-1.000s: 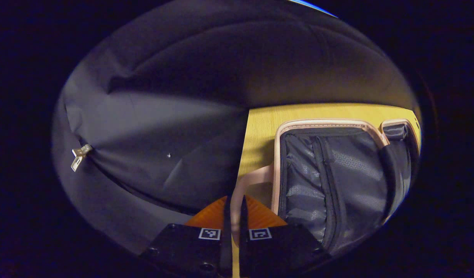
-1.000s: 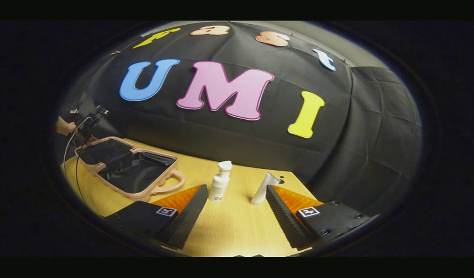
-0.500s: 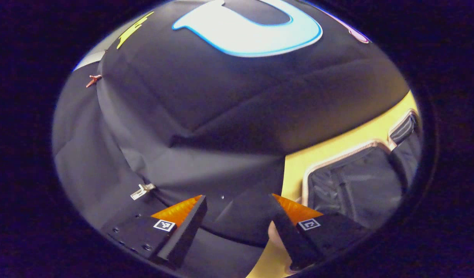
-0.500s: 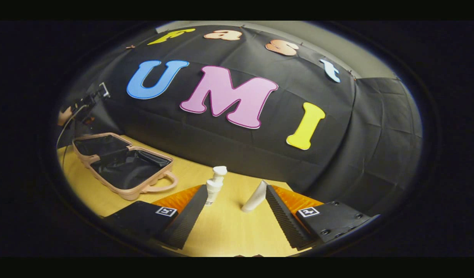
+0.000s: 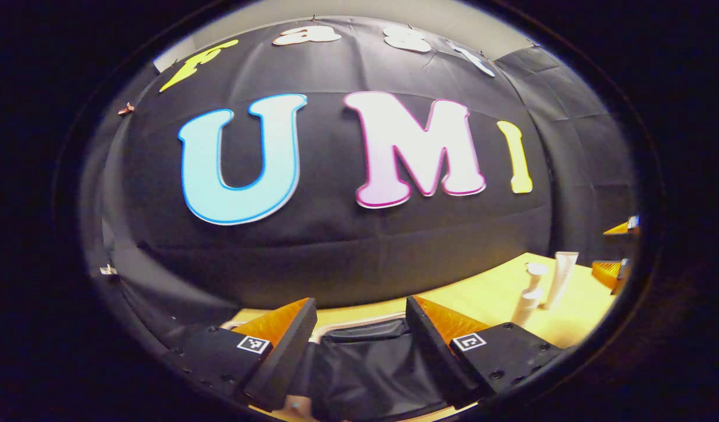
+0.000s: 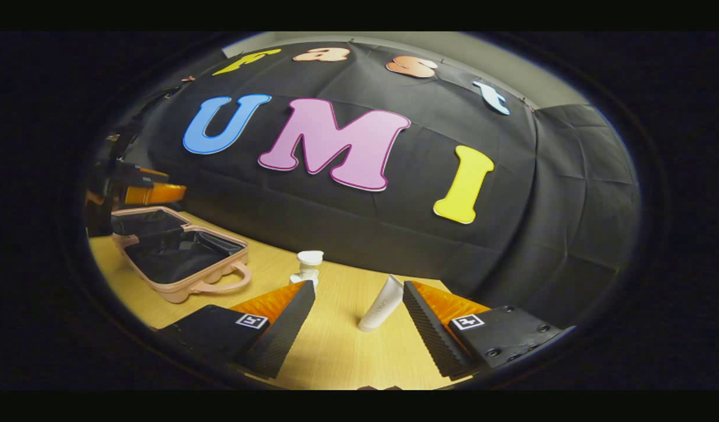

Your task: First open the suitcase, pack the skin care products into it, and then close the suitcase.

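Pink hard-shell suitcase [image 6: 180, 264] lies open, black lining bare, white tube [image 6: 380, 305] and pump bottle [image 6: 307, 266] beside it, both the left gripper [image 5: 359, 346] and right gripper [image 6: 359, 328] spread wide.

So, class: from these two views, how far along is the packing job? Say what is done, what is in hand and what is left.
Done: the suitcase lies open on the table, its dark lining bare. In hand: the right gripper, open, is lined up near the tube, with the pump bottle beside its left finger; the left gripper, open, hovers over the suitcase. Left: pack both products, then close it.
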Motion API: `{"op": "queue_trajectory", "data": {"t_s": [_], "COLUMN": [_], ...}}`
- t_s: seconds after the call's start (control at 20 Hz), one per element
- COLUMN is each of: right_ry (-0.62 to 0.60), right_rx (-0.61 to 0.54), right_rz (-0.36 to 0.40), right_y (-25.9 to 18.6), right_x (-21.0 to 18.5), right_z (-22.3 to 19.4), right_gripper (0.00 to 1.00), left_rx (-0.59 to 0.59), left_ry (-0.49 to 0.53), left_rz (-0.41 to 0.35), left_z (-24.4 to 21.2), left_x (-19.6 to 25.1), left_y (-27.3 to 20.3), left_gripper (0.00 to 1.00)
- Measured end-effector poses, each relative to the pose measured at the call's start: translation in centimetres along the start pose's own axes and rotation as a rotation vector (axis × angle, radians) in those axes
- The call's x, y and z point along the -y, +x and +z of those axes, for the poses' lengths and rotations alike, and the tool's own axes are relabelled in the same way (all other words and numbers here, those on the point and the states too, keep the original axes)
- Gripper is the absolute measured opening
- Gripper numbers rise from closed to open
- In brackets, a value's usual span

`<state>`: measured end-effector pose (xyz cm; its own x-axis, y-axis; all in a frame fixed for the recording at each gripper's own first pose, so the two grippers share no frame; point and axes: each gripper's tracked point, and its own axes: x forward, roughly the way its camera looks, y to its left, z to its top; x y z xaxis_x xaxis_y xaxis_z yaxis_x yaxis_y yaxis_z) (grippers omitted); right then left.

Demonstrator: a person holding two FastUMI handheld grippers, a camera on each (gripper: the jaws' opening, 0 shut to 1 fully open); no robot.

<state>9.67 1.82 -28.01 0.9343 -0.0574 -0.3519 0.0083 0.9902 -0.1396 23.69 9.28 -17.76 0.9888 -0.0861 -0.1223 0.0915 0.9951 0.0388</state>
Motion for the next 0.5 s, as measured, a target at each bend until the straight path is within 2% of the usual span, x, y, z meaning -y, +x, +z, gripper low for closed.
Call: {"op": "queue_trajectory", "data": {"t_s": [0.15, 0.35, 0.5], "right_ry": [0.04, 0.07, 0.08], "right_rx": [-0.018, -0.034, -0.05], "right_rz": [-0.035, -0.076, -0.071], "right_y": [1.2, 3.1, 4.5], "right_x": [2.2, 5.9, 7.7], "right_z": [-1.8, -4.3, -6.1], "right_gripper": [0.97, 0.97, 0.97], "left_rx": [-0.03, -0.142, -0.187], "left_ry": [-0.039, -0.153, -0.139], "left_rz": [-0.081, -0.116, -0.127], "left_z": [-2.1, -6.8, -10.1], "left_x": [8.8, 15.6, 19.3], "left_y": [0.5, 1.6, 2.9], "left_gripper": [0.98, 0.98, 0.98]}}
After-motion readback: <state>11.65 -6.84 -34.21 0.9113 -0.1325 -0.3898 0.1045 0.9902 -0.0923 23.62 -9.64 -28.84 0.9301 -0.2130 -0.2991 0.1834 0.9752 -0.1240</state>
